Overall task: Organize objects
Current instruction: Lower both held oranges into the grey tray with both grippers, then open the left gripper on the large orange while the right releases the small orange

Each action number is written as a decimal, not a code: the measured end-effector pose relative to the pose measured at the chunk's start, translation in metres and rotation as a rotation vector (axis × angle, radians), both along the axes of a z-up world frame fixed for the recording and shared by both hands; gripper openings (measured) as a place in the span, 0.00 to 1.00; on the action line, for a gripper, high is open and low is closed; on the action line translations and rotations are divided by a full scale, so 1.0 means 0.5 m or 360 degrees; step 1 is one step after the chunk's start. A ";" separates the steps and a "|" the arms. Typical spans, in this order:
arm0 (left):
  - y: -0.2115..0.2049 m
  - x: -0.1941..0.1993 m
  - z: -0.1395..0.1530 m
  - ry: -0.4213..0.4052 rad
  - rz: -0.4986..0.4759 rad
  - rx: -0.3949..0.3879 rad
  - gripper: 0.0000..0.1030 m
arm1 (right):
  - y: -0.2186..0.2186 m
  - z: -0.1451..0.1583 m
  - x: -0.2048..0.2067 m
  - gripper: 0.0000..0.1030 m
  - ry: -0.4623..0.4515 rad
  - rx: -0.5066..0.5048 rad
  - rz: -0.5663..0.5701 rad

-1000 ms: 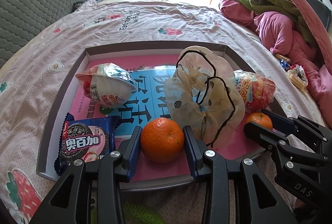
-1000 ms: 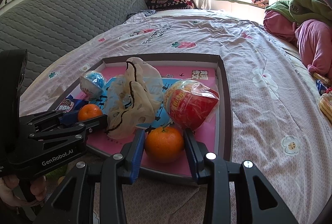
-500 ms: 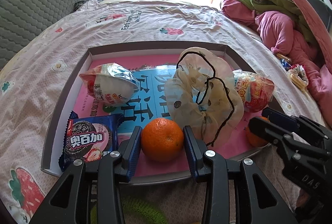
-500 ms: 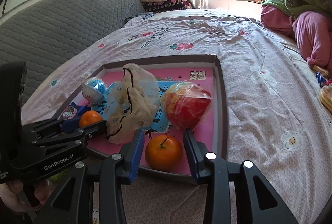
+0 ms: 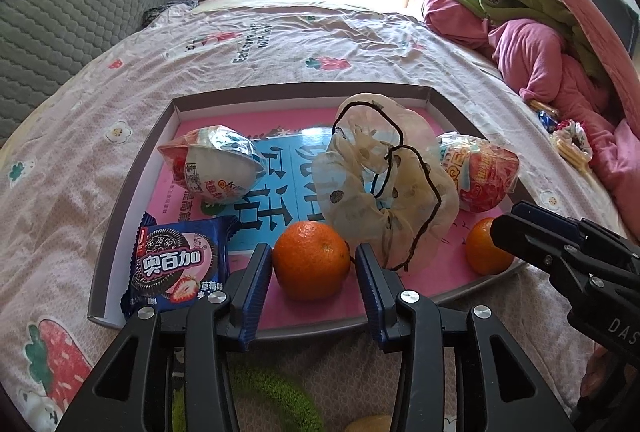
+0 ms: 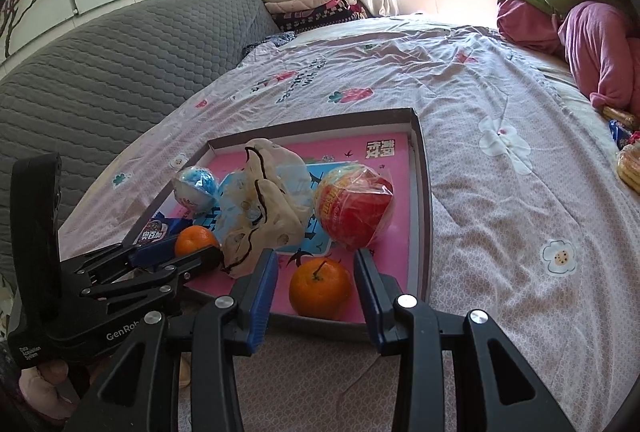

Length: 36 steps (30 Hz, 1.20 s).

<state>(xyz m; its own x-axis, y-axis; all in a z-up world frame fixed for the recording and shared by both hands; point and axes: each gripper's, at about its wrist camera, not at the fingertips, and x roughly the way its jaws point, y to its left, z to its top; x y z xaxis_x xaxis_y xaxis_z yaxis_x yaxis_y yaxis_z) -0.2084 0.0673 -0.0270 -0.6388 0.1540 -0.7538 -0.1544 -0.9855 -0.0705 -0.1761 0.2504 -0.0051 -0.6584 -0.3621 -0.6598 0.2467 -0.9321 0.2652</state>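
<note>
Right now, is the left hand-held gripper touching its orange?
Apart. The left wrist view shows gaps between both pads of the opening left hand-held gripper and the orange.

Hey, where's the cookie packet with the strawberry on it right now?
The cookie packet lies in the near left corner of the tray in the left wrist view, in front of the blue-and-white wrapped egg and left of the orange.

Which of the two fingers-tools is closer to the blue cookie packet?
Left. The left gripper straddles an orange right beside the cookie packet. The right gripper is at the tray's opposite side, around the other orange.
</note>
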 end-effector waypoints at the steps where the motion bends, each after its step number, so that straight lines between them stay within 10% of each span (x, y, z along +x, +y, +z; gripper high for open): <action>1: 0.000 0.002 0.001 0.0001 0.0001 0.0000 0.43 | -0.001 0.001 0.001 0.38 0.0003 0.0003 0.0003; 36: -0.012 0.075 0.105 0.0143 0.0031 0.0016 0.51 | 0.002 0.058 0.054 0.44 0.0175 -0.0002 0.0021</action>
